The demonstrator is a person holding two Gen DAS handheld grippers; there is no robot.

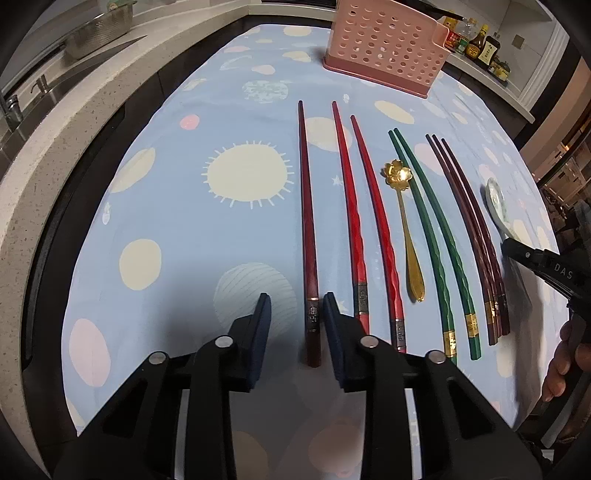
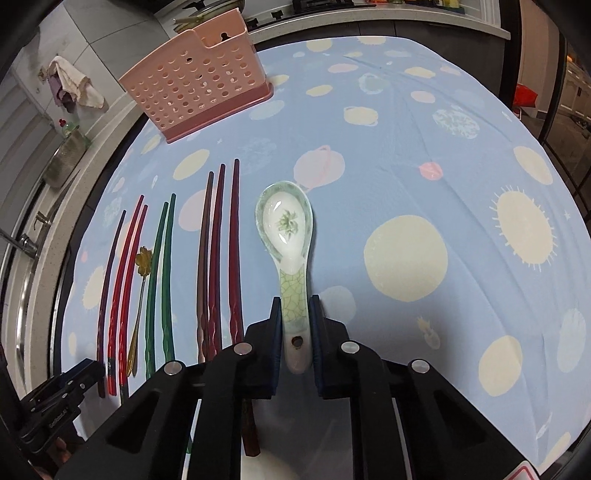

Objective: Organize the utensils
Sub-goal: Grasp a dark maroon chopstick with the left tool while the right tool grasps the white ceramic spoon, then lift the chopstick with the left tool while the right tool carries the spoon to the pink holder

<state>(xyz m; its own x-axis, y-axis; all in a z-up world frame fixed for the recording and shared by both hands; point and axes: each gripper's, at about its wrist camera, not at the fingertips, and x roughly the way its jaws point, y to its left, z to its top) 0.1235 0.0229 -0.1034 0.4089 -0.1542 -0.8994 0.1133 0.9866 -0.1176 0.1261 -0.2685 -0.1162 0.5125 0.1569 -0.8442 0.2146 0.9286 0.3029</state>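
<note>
Chopsticks lie in a row on the blue patterned cloth (image 1: 221, 229): a dark red one (image 1: 307, 229), two bright red ones (image 1: 354, 221), two green ones (image 1: 432, 236), three maroon ones (image 1: 476, 236). A gold flower spoon (image 1: 406, 225) lies among them. My left gripper (image 1: 296, 310) is open, its jaws on either side of the dark red chopstick's handle end. My right gripper (image 2: 294, 314) is shut on the handle of a white and green ceramic spoon (image 2: 286, 225), which rests on the cloth. The pink perforated utensil holder (image 1: 388, 44) stands at the far end (image 2: 199, 88).
A stone counter with a sink and faucet (image 1: 14, 107) runs along the left. Sauce bottles (image 1: 476, 44) stand behind the holder. A metal colander (image 1: 99, 29) sits at the far left. A cloth (image 2: 74, 85) hangs on the wall.
</note>
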